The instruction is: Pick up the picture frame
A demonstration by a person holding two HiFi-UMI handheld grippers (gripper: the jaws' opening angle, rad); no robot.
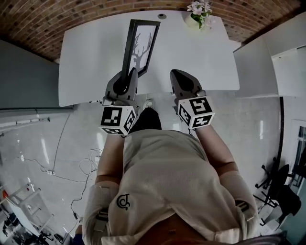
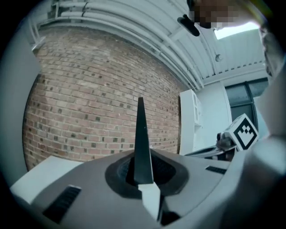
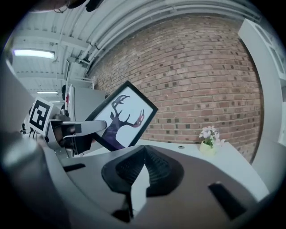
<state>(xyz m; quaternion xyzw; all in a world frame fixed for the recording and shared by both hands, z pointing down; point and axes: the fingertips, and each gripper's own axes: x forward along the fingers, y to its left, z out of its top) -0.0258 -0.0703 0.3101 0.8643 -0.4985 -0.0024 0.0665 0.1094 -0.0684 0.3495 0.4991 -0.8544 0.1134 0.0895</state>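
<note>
The black picture frame with a deer print stands upright over the white table, tilted slightly. My left gripper is shut on its lower edge. In the left gripper view the frame shows edge-on as a thin dark blade rising from between the closed jaws. My right gripper hangs beside it to the right, shut with nothing in it. From the right gripper view, the closed jaws point past the frame, which the left gripper holds at the left.
A small pot of flowers stands at the table's far right corner, also in the right gripper view. A brick wall runs behind the table. White cabinets stand to the right. Cables lie on the floor at left, and an office chair at right.
</note>
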